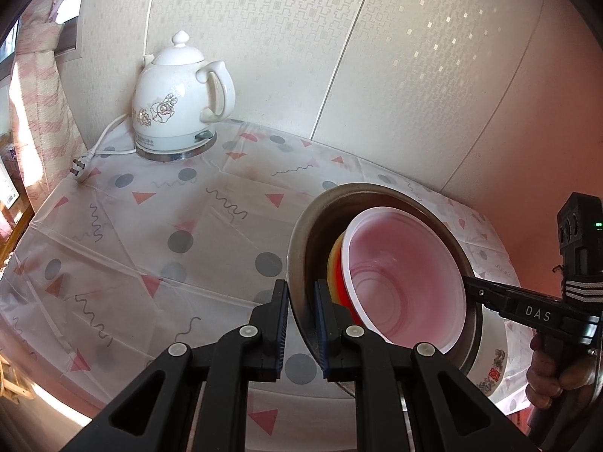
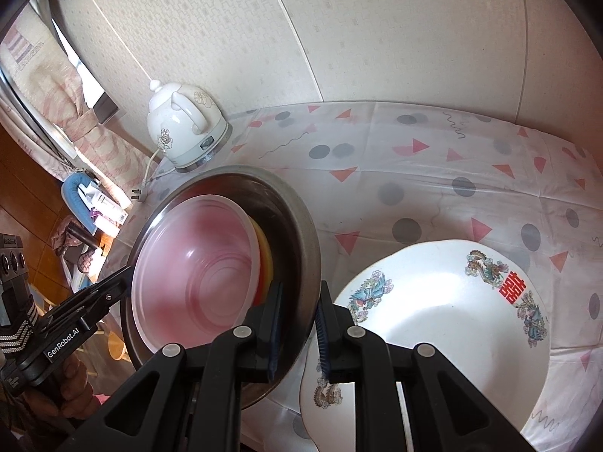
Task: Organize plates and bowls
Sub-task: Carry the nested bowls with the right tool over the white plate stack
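A steel basin hangs tilted above the table, carried by both grippers. Inside it sits a translucent pinkish plastic bowl, nested on red and yellow bowls. My left gripper is shut on the basin's near rim. In the right wrist view my right gripper is shut on the opposite rim of the basin, with the plastic bowl to its left. A white plate with dragon and phoenix prints lies on the table below, right of the basin.
A white ceramic electric kettle stands at the back against the wall, its cord and plug lying near the table's left edge. A patterned plastic cloth covers the table. A curtain hangs at the left.
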The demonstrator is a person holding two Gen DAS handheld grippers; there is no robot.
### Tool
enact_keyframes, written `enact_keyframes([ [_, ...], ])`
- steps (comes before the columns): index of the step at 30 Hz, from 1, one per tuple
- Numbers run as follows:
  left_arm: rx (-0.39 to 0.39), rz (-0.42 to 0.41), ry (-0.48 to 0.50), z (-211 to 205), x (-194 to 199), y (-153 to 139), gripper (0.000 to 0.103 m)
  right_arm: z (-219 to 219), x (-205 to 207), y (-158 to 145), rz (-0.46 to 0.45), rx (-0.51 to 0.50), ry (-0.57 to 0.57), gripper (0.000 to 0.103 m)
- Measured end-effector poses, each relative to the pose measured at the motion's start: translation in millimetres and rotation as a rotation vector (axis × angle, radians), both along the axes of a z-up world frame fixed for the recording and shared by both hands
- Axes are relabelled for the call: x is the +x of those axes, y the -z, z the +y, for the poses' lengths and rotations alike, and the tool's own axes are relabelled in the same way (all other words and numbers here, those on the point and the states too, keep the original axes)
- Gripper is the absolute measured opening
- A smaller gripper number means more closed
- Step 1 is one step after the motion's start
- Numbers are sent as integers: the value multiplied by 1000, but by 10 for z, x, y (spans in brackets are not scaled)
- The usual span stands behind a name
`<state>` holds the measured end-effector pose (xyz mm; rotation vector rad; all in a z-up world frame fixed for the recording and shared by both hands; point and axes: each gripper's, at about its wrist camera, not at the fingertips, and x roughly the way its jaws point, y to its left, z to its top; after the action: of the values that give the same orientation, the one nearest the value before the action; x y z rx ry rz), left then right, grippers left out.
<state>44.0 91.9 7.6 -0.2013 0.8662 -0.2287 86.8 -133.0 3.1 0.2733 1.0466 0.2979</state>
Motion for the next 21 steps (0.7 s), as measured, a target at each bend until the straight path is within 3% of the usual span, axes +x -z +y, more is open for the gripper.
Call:
enact_keyframes([
  [21, 13, -35, 218, -883, 21, -175, 14, -851, -476, -237, -34, 0, 202, 17],
])
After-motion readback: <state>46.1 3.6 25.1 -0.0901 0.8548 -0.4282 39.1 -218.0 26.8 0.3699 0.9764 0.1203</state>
